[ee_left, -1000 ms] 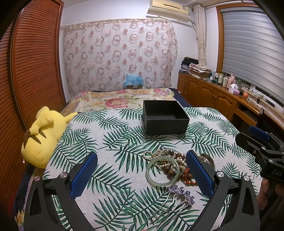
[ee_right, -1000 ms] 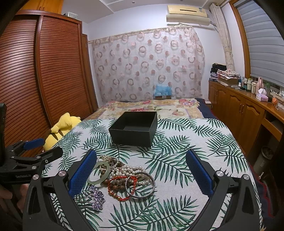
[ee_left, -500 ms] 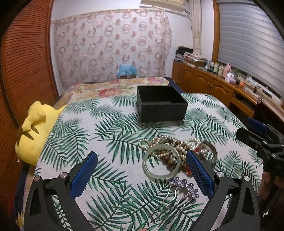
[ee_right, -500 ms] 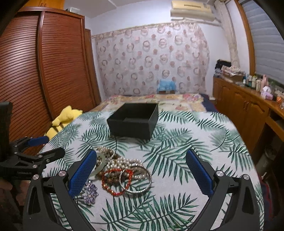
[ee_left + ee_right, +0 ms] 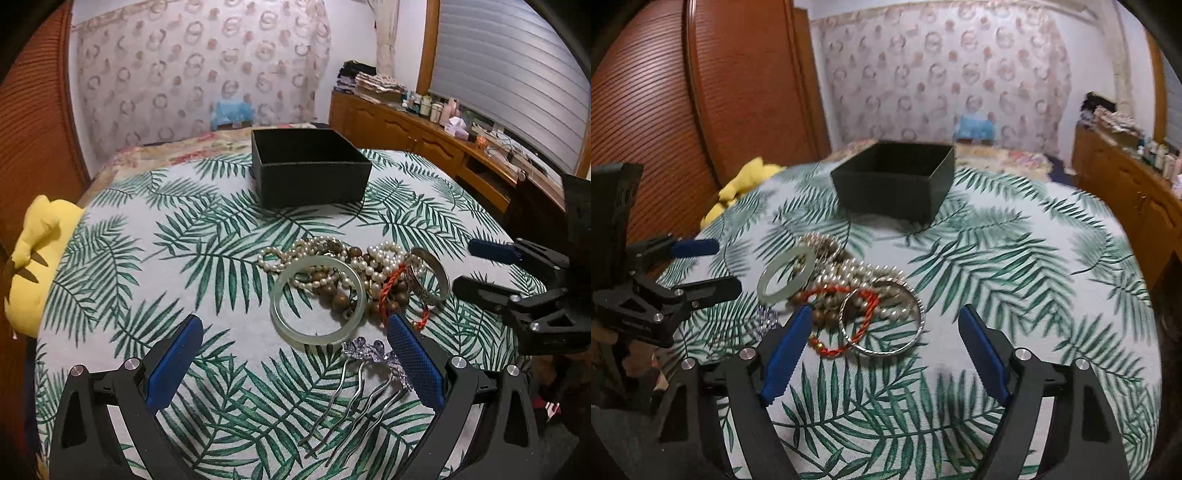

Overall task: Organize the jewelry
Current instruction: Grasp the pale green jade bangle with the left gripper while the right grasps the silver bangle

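The jewelry pile [image 5: 354, 284] lies at the centre of the left wrist frame on a palm-leaf cloth [image 5: 177, 258]. In it, a pale green jade bangle [image 5: 317, 300] rests over pearl strands [image 5: 380, 258] and brown wooden beads [image 5: 332, 295]; a red cord bracelet [image 5: 391, 282] and a silver bangle [image 5: 428, 275] sit at its right edge. Just below the pile, a purple-flowered hair comb [image 5: 369, 373] lies with its prongs toward the bottom of the frame. An open black box [image 5: 314, 181], nothing visible inside, stands above the pile, well apart from it.

The left gripper [image 5: 295, 358] hangs over the near edge of the pile, jaws spread wide and grasping nothing; the right blue pad [image 5: 413, 362] overlaps the comb's head in view.

In the right wrist frame, the right gripper [image 5: 882, 347] has its jaws released though they have just been narrowing, with the silver bangle's near rim between the pads, untouched.

A yellow plush toy [image 5: 33, 266] sits at the left edge.
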